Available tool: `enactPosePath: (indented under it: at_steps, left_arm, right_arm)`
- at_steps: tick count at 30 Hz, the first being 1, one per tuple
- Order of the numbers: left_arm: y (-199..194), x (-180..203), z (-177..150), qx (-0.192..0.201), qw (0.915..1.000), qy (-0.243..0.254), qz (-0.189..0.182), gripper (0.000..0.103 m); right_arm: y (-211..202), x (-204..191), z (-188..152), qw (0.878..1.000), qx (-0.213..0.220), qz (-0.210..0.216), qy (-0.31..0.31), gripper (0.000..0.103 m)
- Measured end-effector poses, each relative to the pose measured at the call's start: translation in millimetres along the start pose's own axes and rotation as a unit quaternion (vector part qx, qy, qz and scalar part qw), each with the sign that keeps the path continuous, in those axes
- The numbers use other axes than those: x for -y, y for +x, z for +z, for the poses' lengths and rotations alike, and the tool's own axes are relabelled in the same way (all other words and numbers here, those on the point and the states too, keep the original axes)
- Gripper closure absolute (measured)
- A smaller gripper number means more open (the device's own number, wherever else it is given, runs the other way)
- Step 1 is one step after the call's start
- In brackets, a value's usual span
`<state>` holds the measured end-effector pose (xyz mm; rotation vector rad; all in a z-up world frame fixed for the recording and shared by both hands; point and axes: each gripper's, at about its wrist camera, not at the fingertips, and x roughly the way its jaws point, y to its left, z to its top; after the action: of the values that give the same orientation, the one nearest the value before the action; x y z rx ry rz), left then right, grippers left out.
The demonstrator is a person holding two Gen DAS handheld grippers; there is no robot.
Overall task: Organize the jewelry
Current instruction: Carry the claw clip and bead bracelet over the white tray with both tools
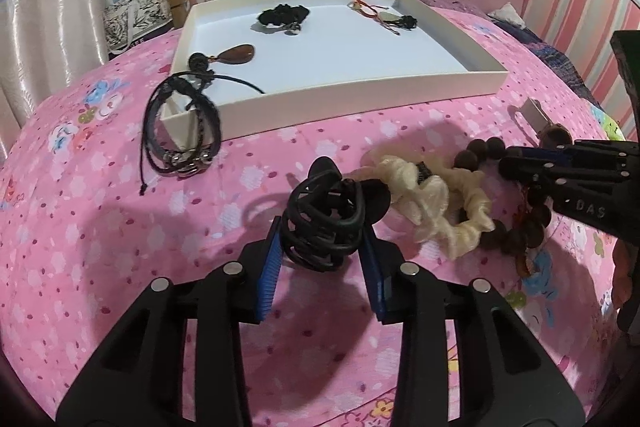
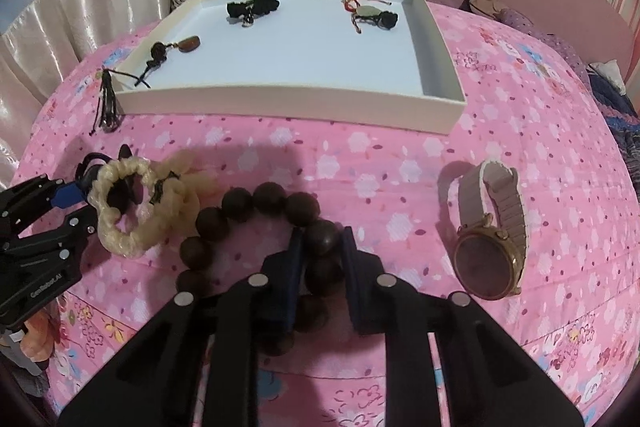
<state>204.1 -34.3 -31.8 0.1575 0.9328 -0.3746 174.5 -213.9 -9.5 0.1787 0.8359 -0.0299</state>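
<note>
A white tray lies on the pink bedspread and holds a brown pendant, a black scrunchie and a red cord piece. My left gripper is shut on a black claw hair clip. A cream scrunchie lies right of it. My right gripper is shut on a dark wooden bead bracelet. It also shows in the left wrist view. The tray shows in the right wrist view.
Black leather bracelets hang over the tray's near left corner. A rose-gold watch with a pale strap lies at the right on the bedspread. A pink headboard and striped wall stand behind the tray. A white curtain hangs at the left.
</note>
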Motion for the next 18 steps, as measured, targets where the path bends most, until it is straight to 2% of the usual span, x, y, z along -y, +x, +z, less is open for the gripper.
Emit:
enactPosePath:
  at_steps: [9,18]
  left_arm:
    - [-27,-21,4,0.026,0.9992,-0.023,0.018,0.068]
    - [-54,-38,21,0.055,0.9972,-0.043,0.025,0.068]
  right_arm:
    - [-19,-8,18,0.999,0.040,0.003,-0.022,0.084]
    - [-42,-15,42,0.996,0.080,0.008,-0.042,0.084]
